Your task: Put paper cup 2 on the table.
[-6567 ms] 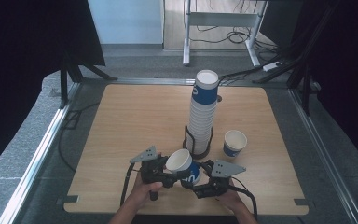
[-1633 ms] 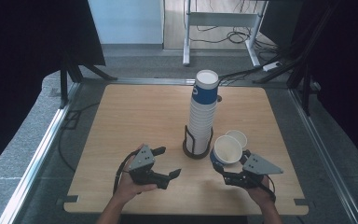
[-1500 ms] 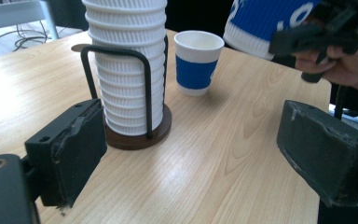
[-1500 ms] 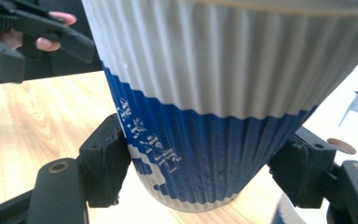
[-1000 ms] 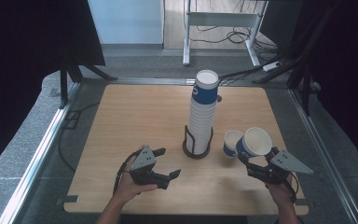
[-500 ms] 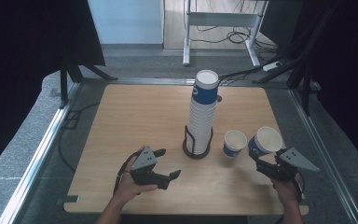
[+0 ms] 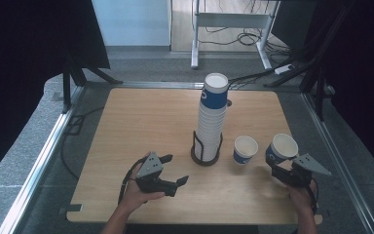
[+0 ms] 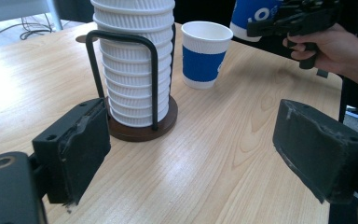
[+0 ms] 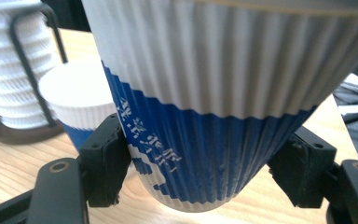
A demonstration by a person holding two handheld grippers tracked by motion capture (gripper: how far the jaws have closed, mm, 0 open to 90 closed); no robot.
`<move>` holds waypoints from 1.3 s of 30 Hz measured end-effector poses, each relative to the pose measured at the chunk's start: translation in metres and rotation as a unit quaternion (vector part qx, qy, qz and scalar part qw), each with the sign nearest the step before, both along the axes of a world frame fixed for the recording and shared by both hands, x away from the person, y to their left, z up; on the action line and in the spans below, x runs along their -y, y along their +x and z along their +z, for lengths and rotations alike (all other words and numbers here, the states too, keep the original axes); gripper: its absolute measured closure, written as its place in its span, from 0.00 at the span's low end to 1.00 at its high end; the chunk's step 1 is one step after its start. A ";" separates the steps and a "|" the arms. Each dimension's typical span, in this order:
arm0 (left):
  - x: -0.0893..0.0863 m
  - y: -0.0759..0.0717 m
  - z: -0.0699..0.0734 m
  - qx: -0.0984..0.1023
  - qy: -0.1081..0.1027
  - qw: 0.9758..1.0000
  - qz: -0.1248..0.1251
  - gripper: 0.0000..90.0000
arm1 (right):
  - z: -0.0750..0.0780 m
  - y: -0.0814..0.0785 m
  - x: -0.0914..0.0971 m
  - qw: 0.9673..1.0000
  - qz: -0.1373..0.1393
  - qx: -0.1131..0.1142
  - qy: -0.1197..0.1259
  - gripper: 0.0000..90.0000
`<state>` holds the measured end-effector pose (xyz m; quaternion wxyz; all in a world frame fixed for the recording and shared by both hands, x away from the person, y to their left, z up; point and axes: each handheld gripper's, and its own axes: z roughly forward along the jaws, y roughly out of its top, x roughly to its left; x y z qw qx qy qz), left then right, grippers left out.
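the left hand-held gripper (image 7: 168, 171) sits low over the near-left part of the wooden surface (image 7: 126, 126), gripped from below by the person's left hand (image 7: 136, 192). its jaws stand spread with nothing between them, and they have just been closing a little; in the left gripper view only bare wood shows in the gap. ahead of it and a little to its right stands the stack of ribbed paper cups (image 7: 211, 114), white with a blue cup on top, seated in a black wire holder on a round dark base (image 8: 142, 128). the stack is near this gripper but not touching it.

just beyond the holder, on the side away from the left hand-held gripper, a single blue-and-white paper cup (image 7: 245, 149) stands upright on the surface, mouth up, apart from the base. in the left gripper view it shows past the stack (image 8: 205, 53).

further right, the right hand-held gripper (image 7: 278, 165) is pinching a second blue-and-white paper cup (image 7: 281, 148) around its lower blue band, one pad on each side of the ribbed wall (image 9: 214, 116). the cup is upright or nearly so, mouth up, held just above the surface near its right edge. the standing cup lies just to the left of this gripper, close to the held cup but not touching it. the person's right hand (image 7: 302, 195) holds the gripper from the near side, and the gripper's cable trails back past the wrist.
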<state>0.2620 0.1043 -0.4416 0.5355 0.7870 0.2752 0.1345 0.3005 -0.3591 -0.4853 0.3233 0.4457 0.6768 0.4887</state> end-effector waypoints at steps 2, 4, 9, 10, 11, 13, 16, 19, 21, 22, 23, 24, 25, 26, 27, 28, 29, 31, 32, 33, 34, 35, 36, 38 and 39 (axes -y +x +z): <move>0.000 0.000 0.000 -0.001 0.002 1.000 -0.001 0.12 | -0.003 0.002 0.001 1.000 -0.004 -0.009 0.000 0.31; 0.000 0.000 0.000 -0.001 0.003 1.000 -0.001 0.12 | -0.006 0.004 0.001 1.000 -0.011 -0.016 -0.006 0.31; 0.000 0.000 0.000 -0.001 0.002 1.000 0.000 0.12 | -0.013 0.010 -0.002 0.998 -0.020 -0.038 -0.034 0.31; 0.000 0.000 0.000 -0.002 0.002 1.000 0.000 0.12 | -0.015 0.011 -0.003 0.998 -0.021 -0.043 -0.039 0.31; 0.000 0.000 0.000 -0.001 0.002 1.000 0.001 0.12 | -0.017 0.013 -0.004 0.998 -0.022 -0.046 -0.042 0.31; 0.000 0.000 -0.001 -0.001 0.003 1.000 0.000 0.12 | -0.019 0.015 -0.005 0.997 -0.022 -0.053 -0.046 0.31; 0.001 0.000 -0.001 -0.002 0.004 1.000 0.000 0.12 | -0.021 0.017 -0.005 0.996 -0.027 -0.060 -0.052 0.31; 0.002 0.000 -0.002 -0.002 0.005 1.000 0.000 0.12 | -0.023 0.020 -0.005 0.996 -0.028 -0.070 -0.056 0.31; 0.001 0.001 -0.002 -0.002 0.004 1.000 0.000 0.12 | -0.026 0.023 -0.006 0.995 -0.028 -0.078 -0.060 0.31; 0.001 0.001 -0.002 -0.002 0.004 1.000 0.000 0.12 | -0.026 0.024 -0.007 0.994 -0.029 -0.084 -0.064 0.31; 0.001 0.001 -0.002 -0.002 0.004 1.000 -0.001 0.12 | -0.026 0.024 -0.007 0.994 -0.030 -0.086 -0.067 0.31; 0.001 0.001 -0.002 -0.002 0.005 1.000 0.000 0.12 | -0.026 0.025 -0.008 0.994 -0.030 -0.085 -0.067 0.31; 0.001 0.001 -0.002 -0.003 0.005 1.000 0.000 0.12 | -0.026 0.026 -0.008 0.993 -0.028 -0.089 -0.069 0.31; 0.001 0.001 -0.002 -0.002 0.005 1.000 0.000 0.12 | -0.027 0.027 -0.009 0.993 -0.029 -0.093 -0.072 0.31; 0.002 0.001 -0.002 -0.002 0.006 1.000 0.000 0.12 | -0.027 0.027 -0.009 0.992 -0.029 -0.094 -0.076 0.31; 0.002 0.001 -0.003 -0.002 0.006 1.000 0.000 0.12 | -0.027 0.028 -0.010 0.992 -0.029 -0.094 -0.078 0.31; 0.002 0.000 -0.003 -0.002 0.007 1.000 -0.001 0.12 | -0.027 0.028 -0.011 0.992 -0.028 -0.097 -0.078 0.31; 0.002 0.000 -0.003 -0.003 0.007 1.000 -0.002 0.12 | -0.027 0.029 -0.012 0.991 -0.027 -0.103 -0.083 0.31; 0.002 0.000 -0.003 -0.002 0.006 1.000 -0.002 0.12 | -0.027 0.030 -0.012 0.990 -0.026 -0.107 -0.085 0.31; 0.002 0.000 -0.003 -0.002 0.007 1.000 -0.002 0.12 | -0.028 0.030 -0.013 0.990 -0.025 -0.110 -0.088 0.31; 0.002 0.000 -0.003 -0.002 0.007 1.000 -0.002 0.12 | -0.028 0.031 -0.013 0.989 -0.027 -0.112 -0.091 0.31; 0.002 0.000 -0.002 -0.002 0.008 1.000 -0.001 0.12 | -0.028 0.031 -0.014 0.989 -0.027 -0.115 -0.093 0.31; 0.002 0.000 -0.002 -0.001 0.008 1.000 -0.001 0.12 | -0.028 0.032 -0.014 0.988 -0.028 -0.117 -0.094 0.31; 0.002 0.000 -0.002 -0.001 0.007 1.000 -0.001 0.12 | -0.028 0.033 -0.015 0.987 -0.028 -0.123 -0.098 0.31; 0.002 0.000 -0.002 -0.001 0.008 1.000 -0.002 0.12 | -0.028 0.033 -0.015 0.987 -0.028 -0.125 -0.099 0.31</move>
